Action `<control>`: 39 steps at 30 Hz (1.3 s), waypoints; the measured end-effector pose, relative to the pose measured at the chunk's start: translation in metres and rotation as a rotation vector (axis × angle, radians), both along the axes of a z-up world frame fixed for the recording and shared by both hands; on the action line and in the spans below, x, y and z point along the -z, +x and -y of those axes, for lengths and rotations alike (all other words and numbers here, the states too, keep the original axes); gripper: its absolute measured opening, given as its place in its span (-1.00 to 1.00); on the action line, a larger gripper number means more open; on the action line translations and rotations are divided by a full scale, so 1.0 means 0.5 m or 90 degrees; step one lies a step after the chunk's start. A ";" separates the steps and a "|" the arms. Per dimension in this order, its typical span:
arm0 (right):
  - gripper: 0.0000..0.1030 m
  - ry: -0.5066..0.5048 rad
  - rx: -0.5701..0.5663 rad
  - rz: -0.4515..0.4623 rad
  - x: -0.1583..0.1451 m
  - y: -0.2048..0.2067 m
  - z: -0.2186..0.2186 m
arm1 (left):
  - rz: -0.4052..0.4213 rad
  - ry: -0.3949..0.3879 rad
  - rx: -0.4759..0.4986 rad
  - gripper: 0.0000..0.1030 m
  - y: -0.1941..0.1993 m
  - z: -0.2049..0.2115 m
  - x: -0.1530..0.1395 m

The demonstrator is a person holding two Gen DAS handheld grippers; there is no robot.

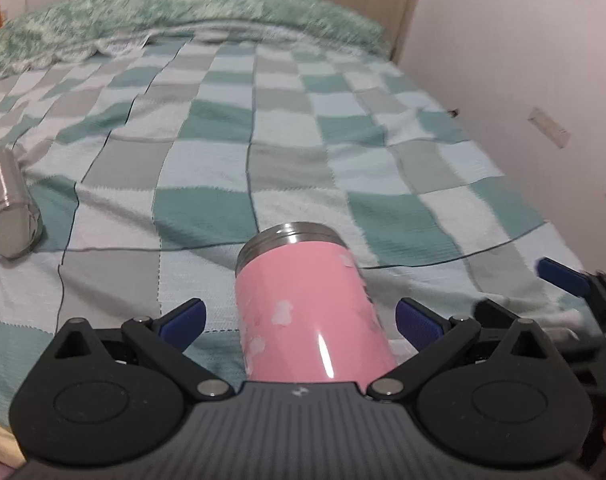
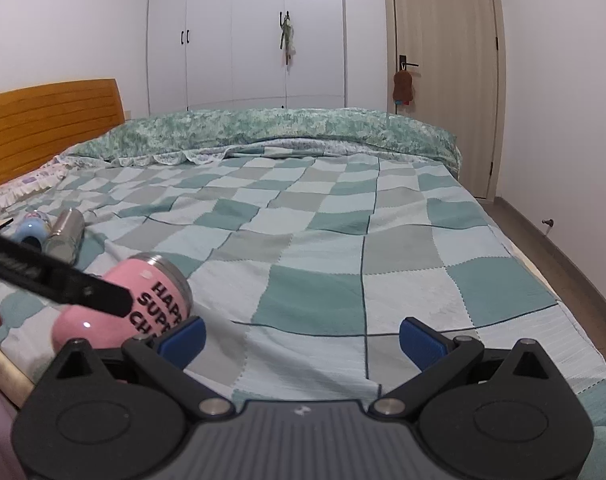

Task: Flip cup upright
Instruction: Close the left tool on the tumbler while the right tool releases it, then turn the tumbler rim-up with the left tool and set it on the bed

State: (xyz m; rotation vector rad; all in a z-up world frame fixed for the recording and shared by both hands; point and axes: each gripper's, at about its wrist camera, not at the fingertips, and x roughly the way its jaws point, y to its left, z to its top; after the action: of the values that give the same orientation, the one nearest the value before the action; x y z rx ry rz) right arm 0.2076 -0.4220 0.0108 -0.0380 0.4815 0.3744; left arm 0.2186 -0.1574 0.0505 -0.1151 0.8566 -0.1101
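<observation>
A pink cup (image 1: 307, 312) with a steel threaded rim lies on its side on the checked bedspread (image 1: 287, 160), rim pointing away from me. My left gripper (image 1: 301, 322) is open with the cup between its blue fingers, neither pad touching it. In the right wrist view the pink cup (image 2: 143, 304) lies at the lower left, black lettering on its side, partly covered by the left gripper's black arm (image 2: 63, 280). My right gripper (image 2: 303, 338) is open and empty over the bedspread (image 2: 343, 248), to the right of the cup. It also shows at the right edge of the left wrist view (image 1: 563, 280).
A steel bottle (image 1: 9, 204) lies on its side at the far left; it shows in the right wrist view (image 2: 65, 232) beside a light blue cup (image 2: 31, 230). A green quilt (image 2: 283, 128) is rolled along the far side. A wooden headboard (image 2: 51, 124), wardrobe and door stand beyond.
</observation>
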 end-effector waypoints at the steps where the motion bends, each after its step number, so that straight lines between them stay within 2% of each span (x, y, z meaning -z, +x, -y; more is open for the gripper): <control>1: 1.00 0.001 -0.001 -0.001 0.002 0.000 0.002 | -0.016 0.000 -0.010 0.98 0.012 0.002 0.005; 2: 1.00 0.002 -0.003 -0.002 0.004 0.002 0.003 | -0.034 -0.005 -0.017 0.97 0.025 0.002 0.014; 4: 1.00 0.005 -0.003 -0.006 0.009 0.005 0.006 | -0.062 -0.037 -0.018 0.71 0.042 -0.002 0.024; 5: 1.00 0.007 -0.002 -0.007 0.012 0.007 0.006 | -0.075 -0.048 -0.022 0.70 0.047 -0.002 0.027; 7: 1.00 0.010 -0.001 -0.011 0.016 0.009 0.010 | -0.071 -0.041 -0.024 0.69 0.047 0.004 0.024; 20: 1.00 0.030 0.010 -0.016 0.030 -0.010 0.024 | -0.012 -0.033 0.002 0.68 0.003 0.007 0.010; 33: 1.00 0.075 0.038 -0.012 0.051 -0.040 0.049 | 0.152 -0.065 0.062 0.65 -0.068 0.019 -0.018; 39: 1.00 0.068 0.064 0.009 0.046 -0.043 0.060 | 0.282 -0.016 0.094 0.66 -0.054 0.081 -0.038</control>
State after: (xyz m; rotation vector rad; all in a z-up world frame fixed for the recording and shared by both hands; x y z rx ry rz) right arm 0.1859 -0.4520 -0.0123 0.0867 0.4473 0.3007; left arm 0.1917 -0.1979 0.0695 -0.0476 0.4212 -0.2745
